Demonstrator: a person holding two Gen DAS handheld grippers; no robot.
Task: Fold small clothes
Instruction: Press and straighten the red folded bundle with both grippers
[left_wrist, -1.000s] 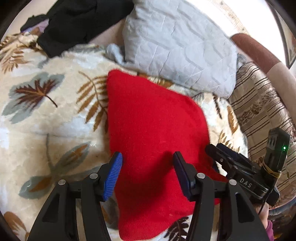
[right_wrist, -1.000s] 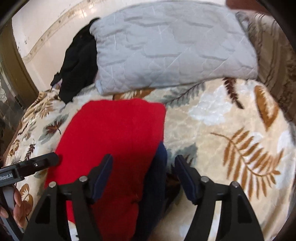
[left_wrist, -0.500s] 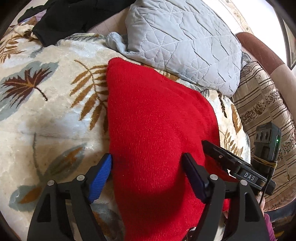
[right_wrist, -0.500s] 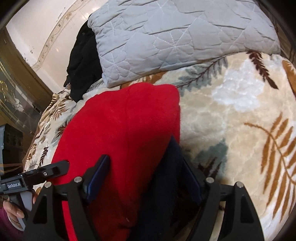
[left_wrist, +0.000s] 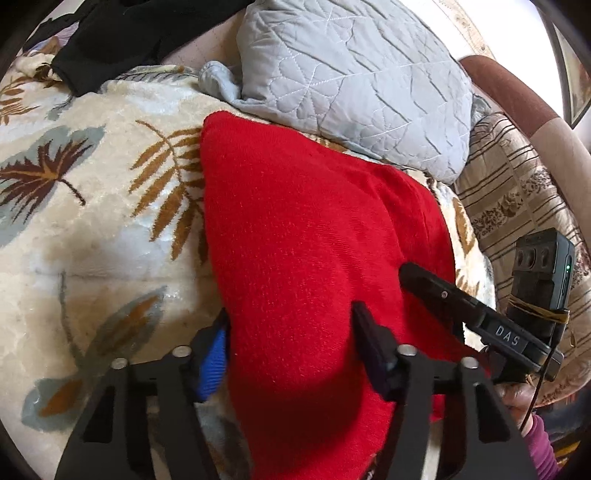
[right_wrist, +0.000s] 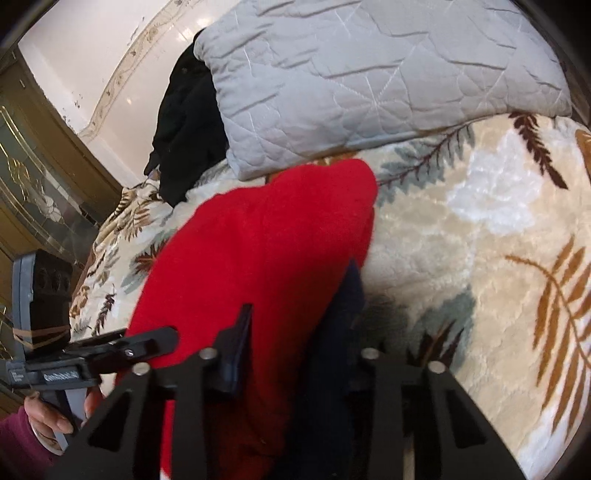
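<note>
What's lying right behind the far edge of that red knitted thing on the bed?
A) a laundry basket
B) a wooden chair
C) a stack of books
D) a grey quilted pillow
D: in the left wrist view the grey quilted pillow sits just past the far edge of the red garment, on the leaf-patterned blanket; the right wrist view shows the same.

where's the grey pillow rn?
Grey pillow lies at the far end of the leaf blanket, just beyond the red garment, black clothes on its left.
</note>
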